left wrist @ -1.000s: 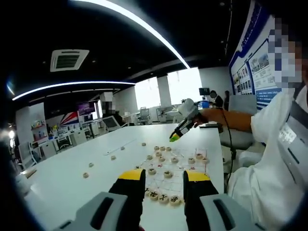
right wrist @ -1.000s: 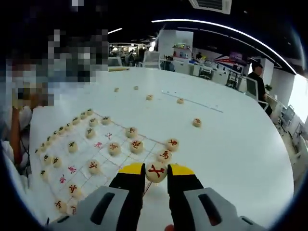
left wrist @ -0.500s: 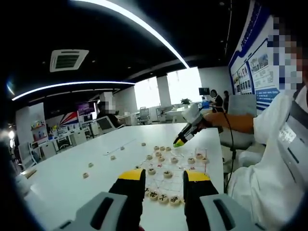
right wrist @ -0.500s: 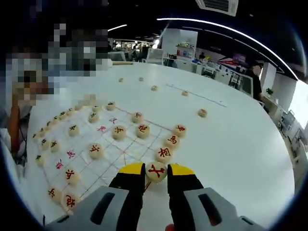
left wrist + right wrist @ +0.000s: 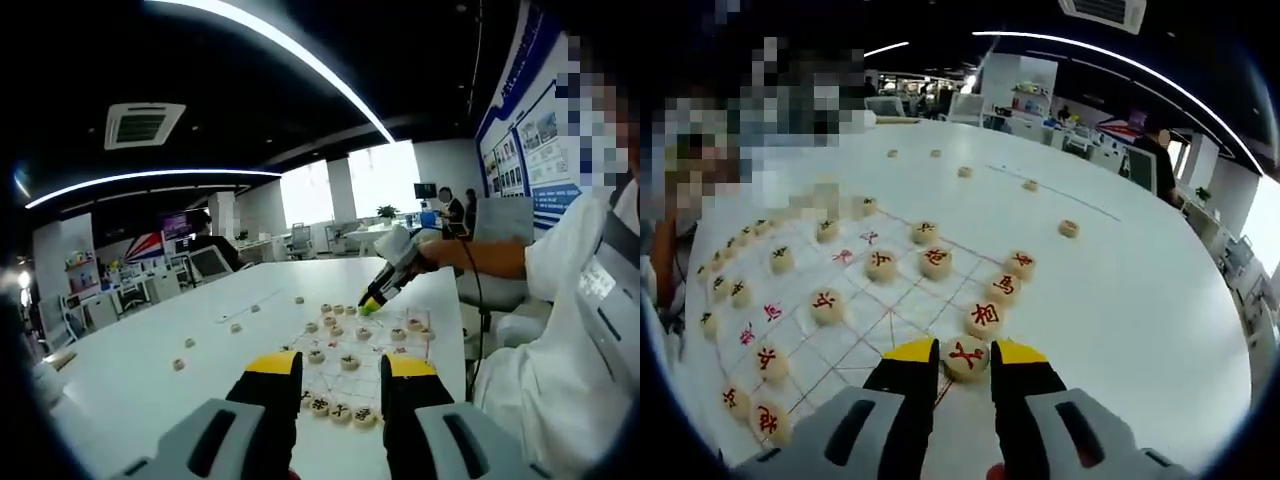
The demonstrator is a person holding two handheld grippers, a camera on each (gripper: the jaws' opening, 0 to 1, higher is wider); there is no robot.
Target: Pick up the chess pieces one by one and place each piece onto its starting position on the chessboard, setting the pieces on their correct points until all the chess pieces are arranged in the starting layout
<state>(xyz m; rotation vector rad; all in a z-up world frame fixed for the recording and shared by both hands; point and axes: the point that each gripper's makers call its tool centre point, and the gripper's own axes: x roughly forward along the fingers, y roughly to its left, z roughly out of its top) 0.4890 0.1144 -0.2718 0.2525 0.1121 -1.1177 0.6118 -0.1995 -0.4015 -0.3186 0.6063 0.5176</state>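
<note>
A: Progress?

B: Partway, I'd judge. In the right gripper view, the chessboard (image 5: 855, 330) sat lower left of centre on the white table (image 5: 1120, 300) with many pieces already on points: a curved row of black-marked ones (image 5: 740, 290) down the left side, and red-marked ones like the piece (image 5: 984, 317) just above the jaws and another (image 5: 936, 261) near the middle.

A: What's left?

B: Loose pieces were lying off the board, upper centre and right, e.g. one (image 5: 1069, 228) at right and a few (image 5: 964, 171) near the top. So quite a bit to go.

A: Right gripper?

B: Right gripper (image 5: 966, 356) was clamped on a red-marked piece (image 5: 965, 357), jaws narrowed to the disc's width, bottom centre of frame. It hung at the board's near edge, next in line below the red row. Whether the disc touched the board, I couldn't tell.

A: Pose from the other side?

B: In the left gripper view, the right gripper (image 5: 368, 305) showed right of centre, angled down at the far end of the board (image 5: 370, 360), with the person's arm (image 5: 480, 252) reaching in from the right.

A: Left gripper?

B: Left gripper (image 5: 340, 372) was at bottom centre, jaws parted with nothing between them, held above the near end of the board.
</note>
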